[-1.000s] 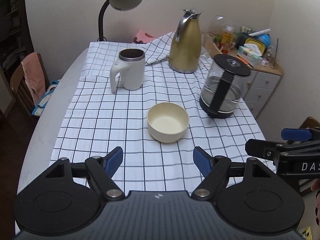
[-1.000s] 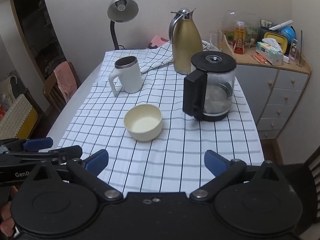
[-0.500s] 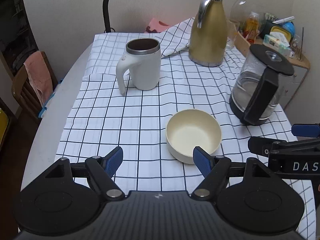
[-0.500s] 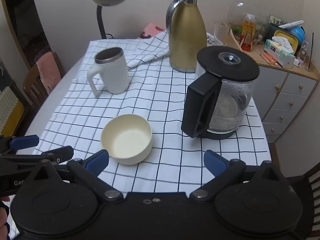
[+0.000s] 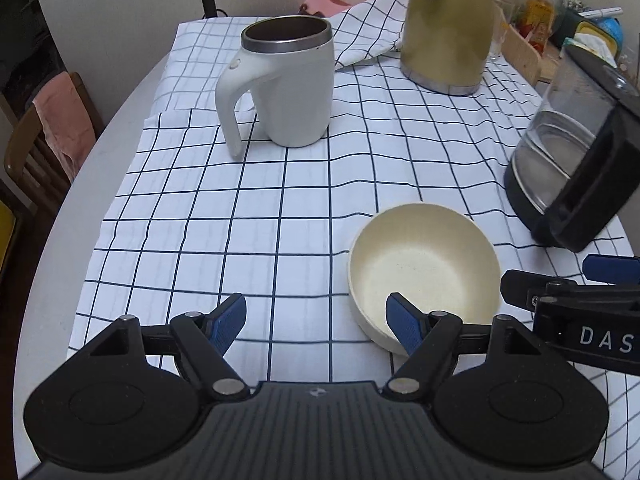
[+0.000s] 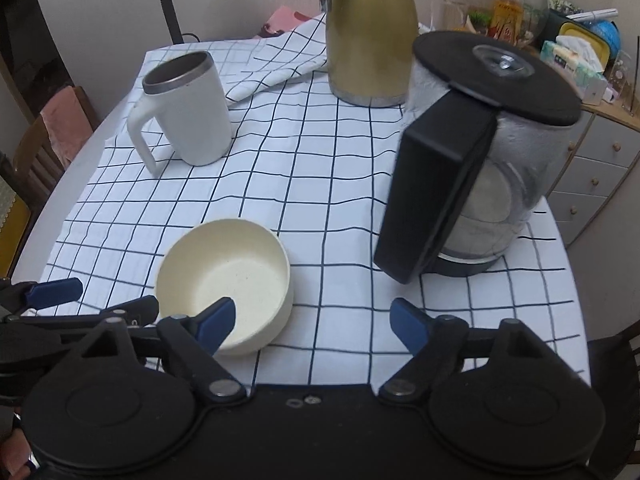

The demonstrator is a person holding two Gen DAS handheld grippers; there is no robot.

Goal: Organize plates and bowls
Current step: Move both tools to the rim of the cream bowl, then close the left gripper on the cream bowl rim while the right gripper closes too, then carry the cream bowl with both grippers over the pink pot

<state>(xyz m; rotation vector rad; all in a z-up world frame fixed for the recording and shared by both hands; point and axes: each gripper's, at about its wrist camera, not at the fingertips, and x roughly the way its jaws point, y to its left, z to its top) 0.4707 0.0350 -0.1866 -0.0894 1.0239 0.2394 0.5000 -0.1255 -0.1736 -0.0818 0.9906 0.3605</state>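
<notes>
A cream bowl (image 5: 424,268) stands empty and upright on the checked tablecloth (image 5: 260,220); it also shows in the right wrist view (image 6: 228,276). My left gripper (image 5: 316,322) is open, low over the cloth, its right fingertip over the bowl's near rim. My right gripper (image 6: 312,322) is open, its left fingertip over the bowl's near right rim. Each gripper shows at the edge of the other's view. No plates are in view.
A white mug (image 5: 284,84) stands behind the bowl to the left. A gold thermos jug (image 5: 448,28) is at the back. A glass kettle (image 6: 480,160) with a black handle stands close on the right. A cluttered drawer cabinet (image 6: 592,160) and a chair (image 5: 44,136) flank the table.
Both grippers have moved forward and down toward the bowl, which now lies at their fingertips. Both stay open. The bowl has not moved.
</notes>
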